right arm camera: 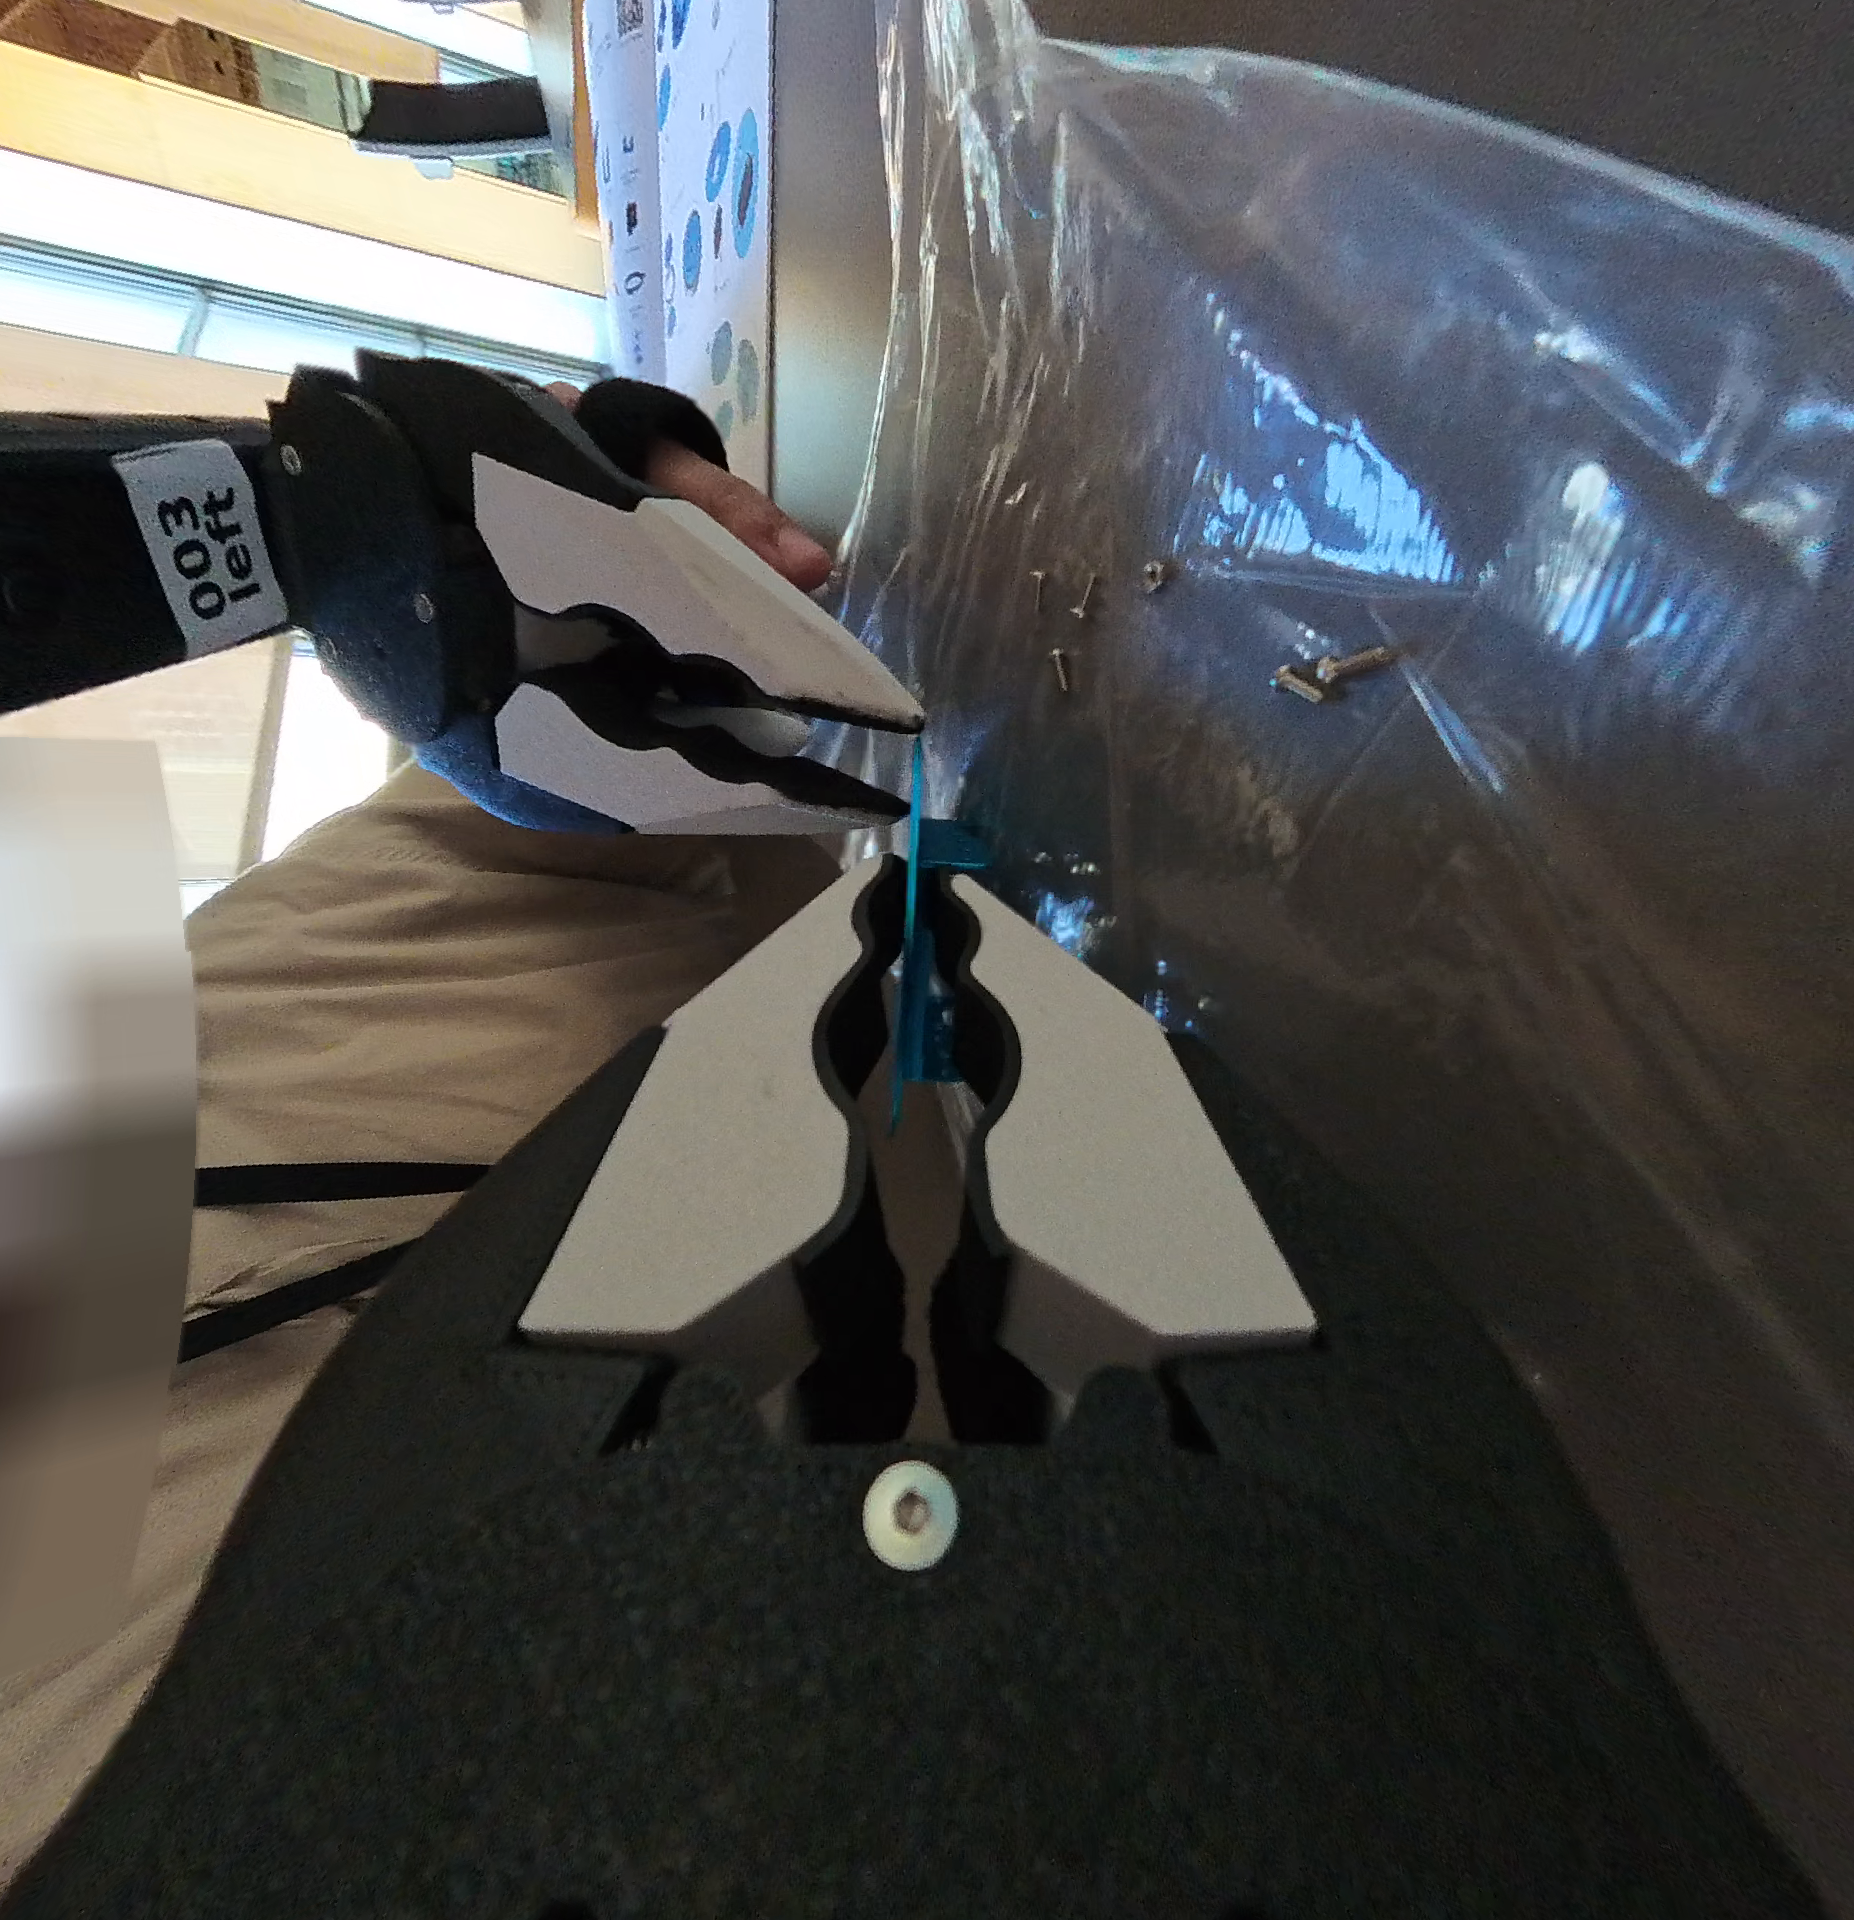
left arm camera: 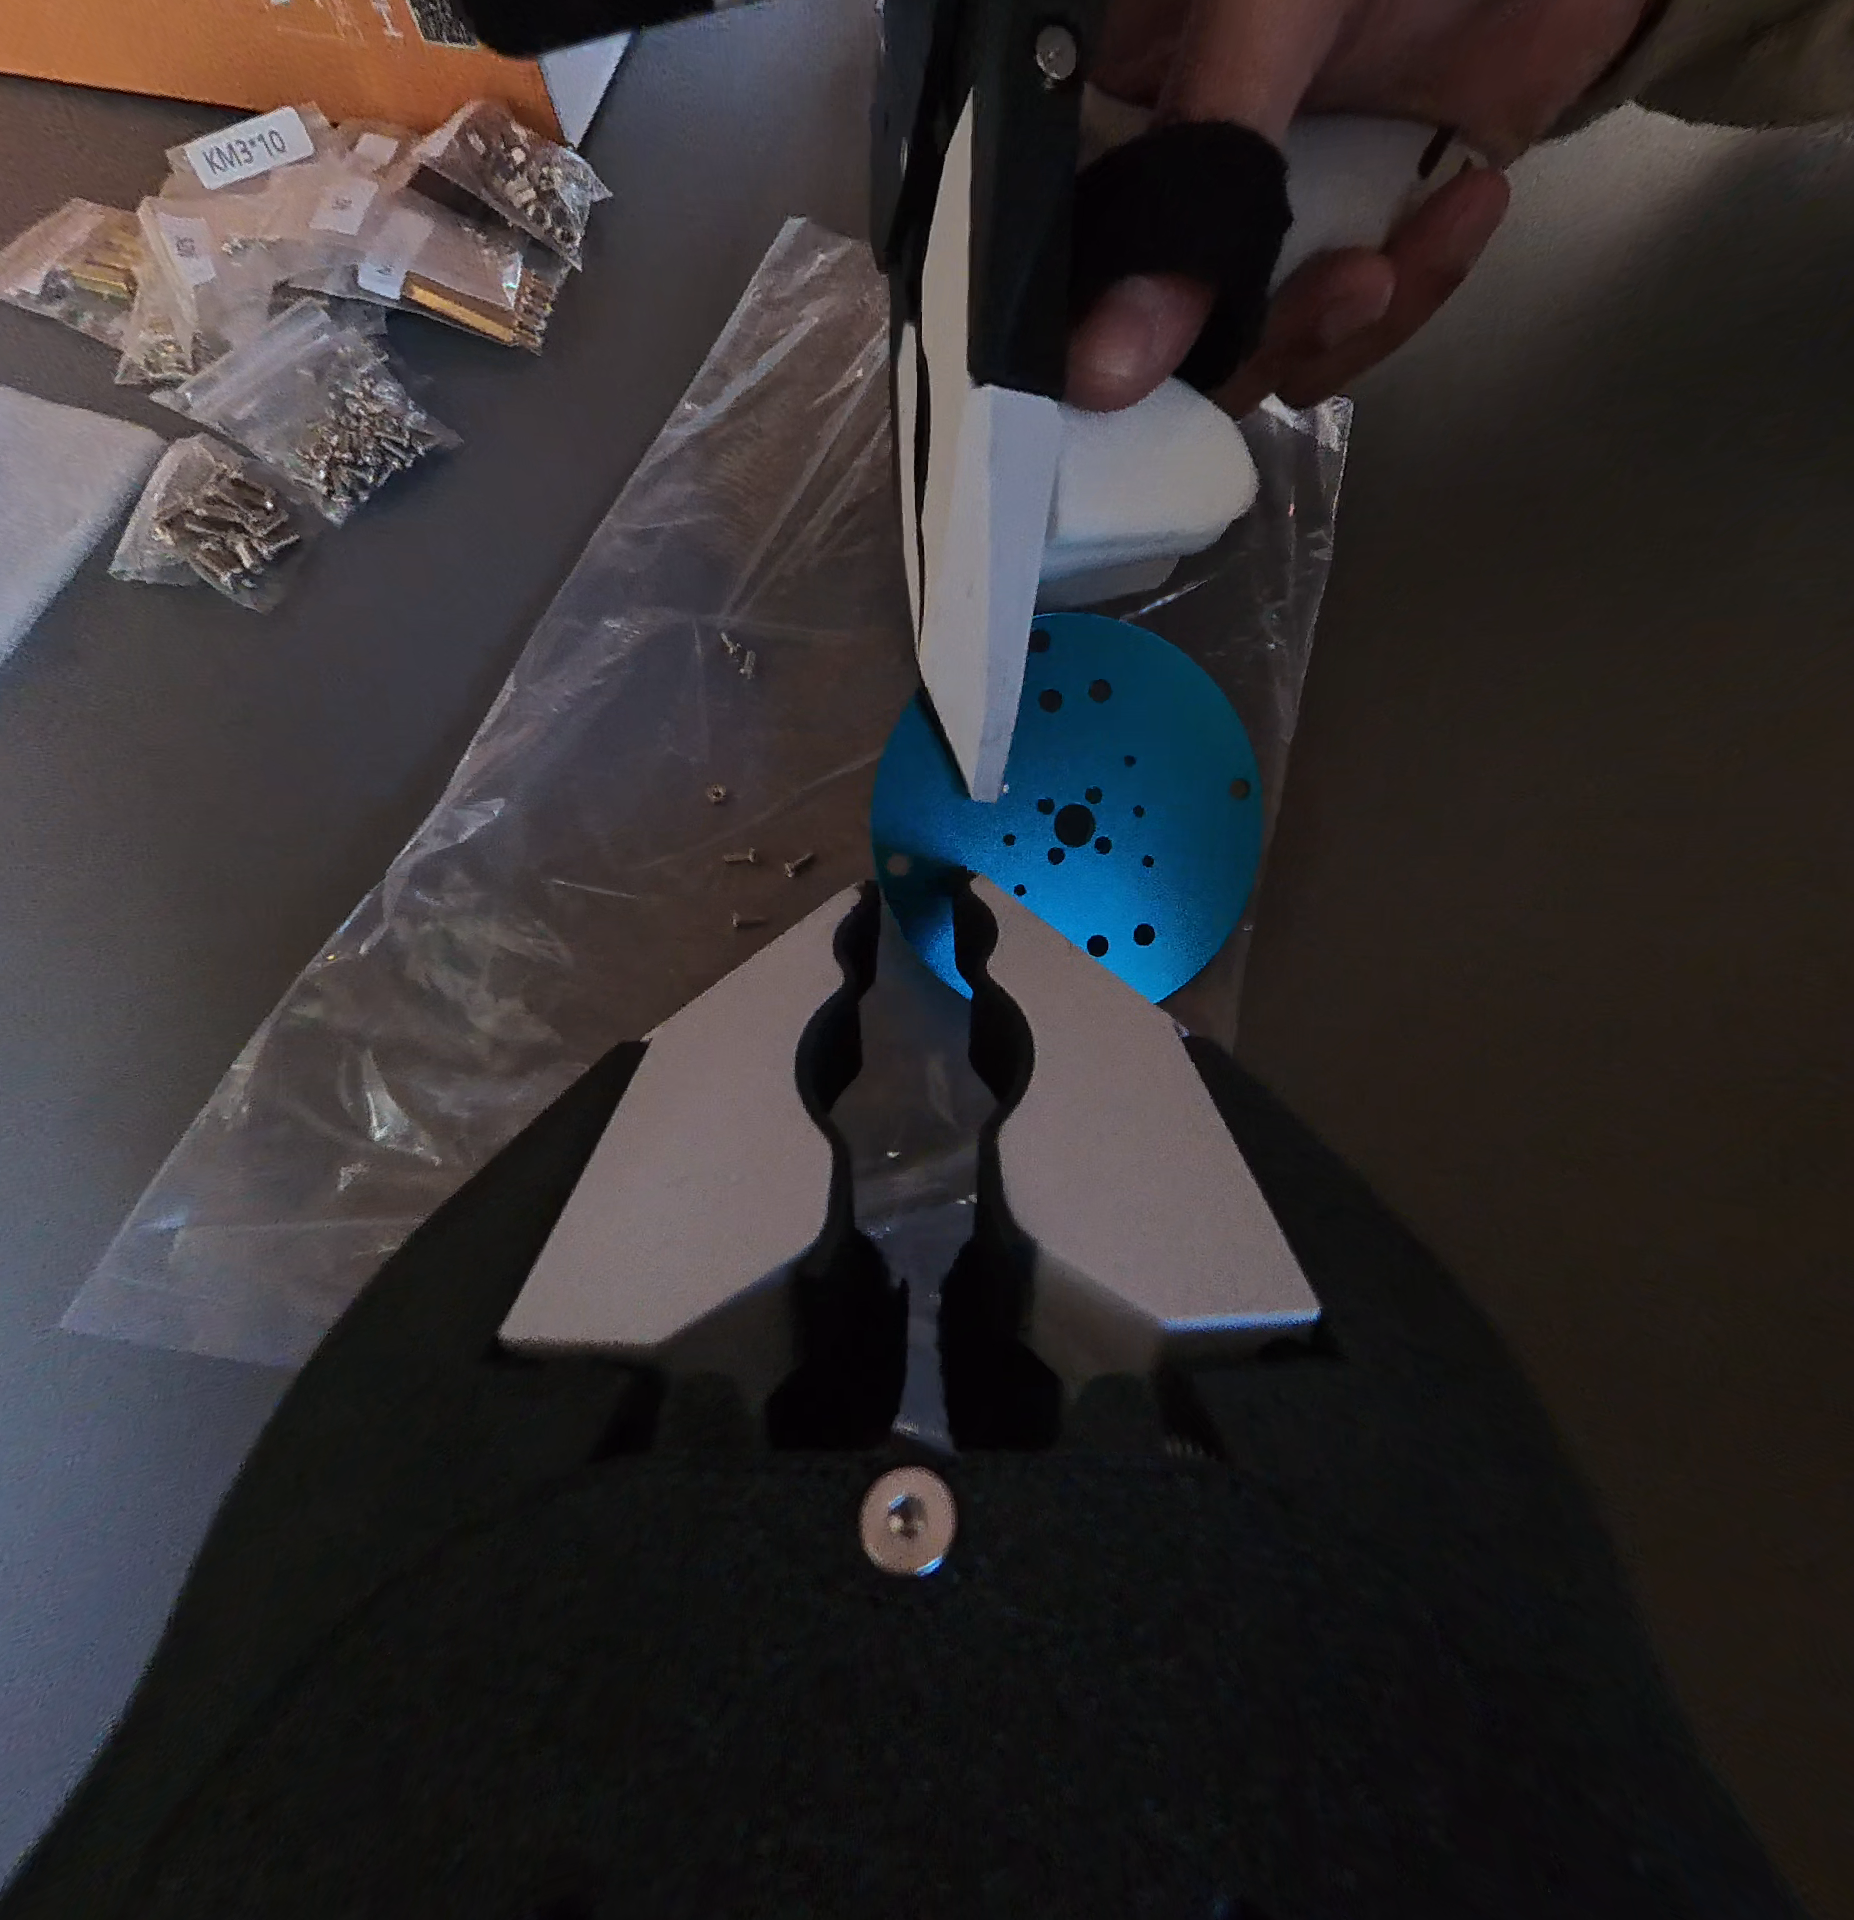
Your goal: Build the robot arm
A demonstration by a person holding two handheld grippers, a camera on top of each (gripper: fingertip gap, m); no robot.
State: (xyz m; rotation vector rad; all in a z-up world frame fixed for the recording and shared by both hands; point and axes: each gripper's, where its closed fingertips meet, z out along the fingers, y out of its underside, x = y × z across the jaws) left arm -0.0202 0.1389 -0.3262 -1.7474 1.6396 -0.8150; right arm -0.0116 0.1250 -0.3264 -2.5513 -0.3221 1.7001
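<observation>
On the crinkly clear bag (left arm camera: 632, 831), right gripper (right arm camera: 918, 873) fingers pinch a round blue holed plate (left arm camera: 1110, 831); left gripper (left arm camera: 918, 888) fingers seem slightly apart, touching its rim

My way to the bare table (left arm camera: 1577, 935) on the right is open; loose screws (left arm camera: 741, 857) and screw bags (left arm camera: 310, 416) crowd the left.

Blue disc (left arm camera: 1131, 831) dotted with dark holes, clear plastic bag (left arm camera: 590, 831), perhaps brassy screws (left arm camera: 741, 858), grey tabletop (left arm camera: 1577, 727)

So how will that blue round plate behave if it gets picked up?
The blue round plate looks like thin anodised metal, so probably stiff and light. Its many drilled holes suggest little weight. Lying on the clear plastic bag, it may slide easily when pushed.
</observation>
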